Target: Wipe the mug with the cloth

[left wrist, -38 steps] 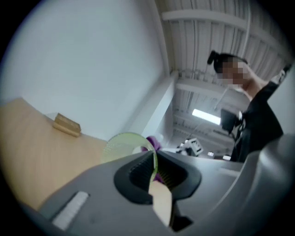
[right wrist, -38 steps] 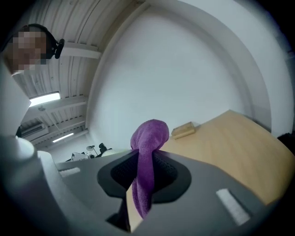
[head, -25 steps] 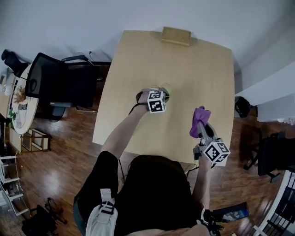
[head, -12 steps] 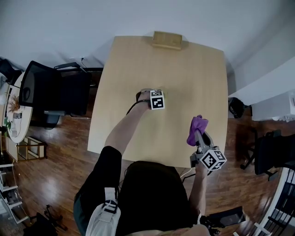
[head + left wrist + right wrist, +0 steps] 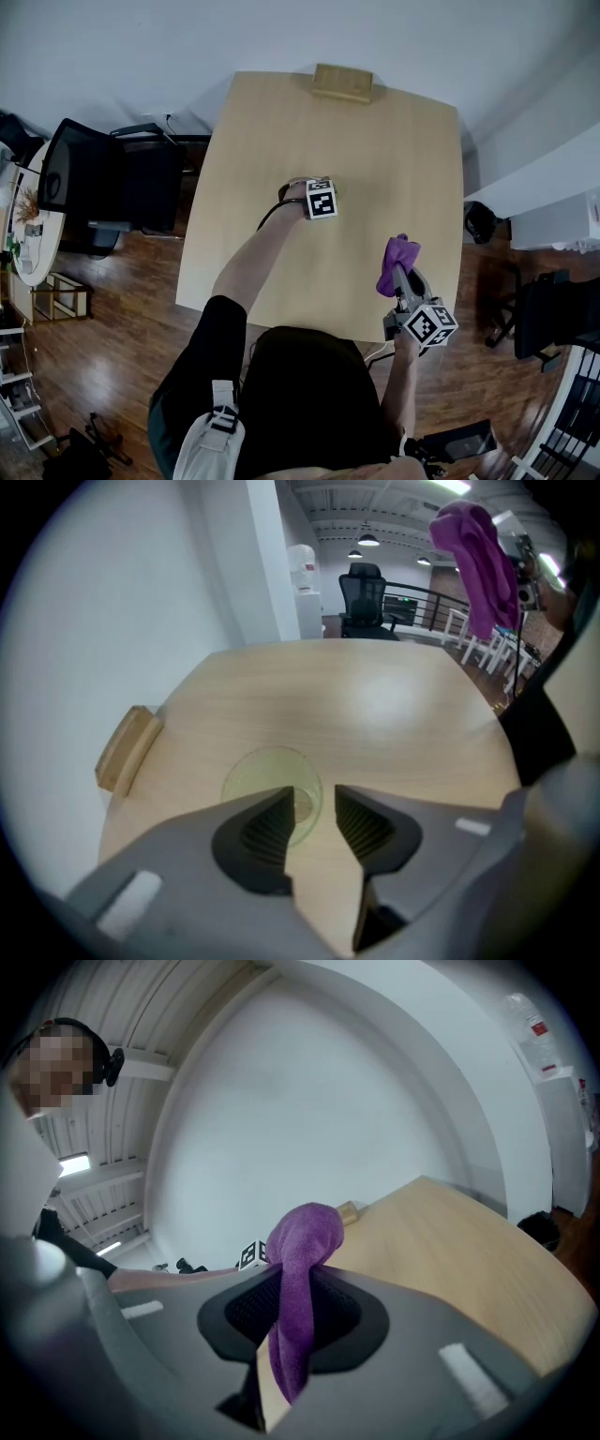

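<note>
The mug [image 5: 267, 772], pale yellow-green and seen from above, stood upright on the table [image 5: 394, 141], right below my left claw [image 5: 314, 801]. That claw pointed steeply down at it. Its jaws had just been opening and stood a little apart, gripping nothing. The mug's rim showed past the left jaw and partly in the gap between the two, with bare tabletop filling the rest of the gap. I could not tell whether the jaw touched the rim. In the head view the mug was hidden under that claw's marker cube [image 5: 321, 200].

The purple cloth [image 5: 298, 1269] was clamped in my right claw [image 5: 298, 1309], both jaws pressed on it. One end bunched up above the tips and the other hung down between them. That claw was held over the table's near right part, well apart from the mug.

A wooden block [image 5: 343, 82] lay at the table's far edge. A black office chair [image 5: 103, 183] stood on the wood floor [image 5: 112, 328], left of the table.
</note>
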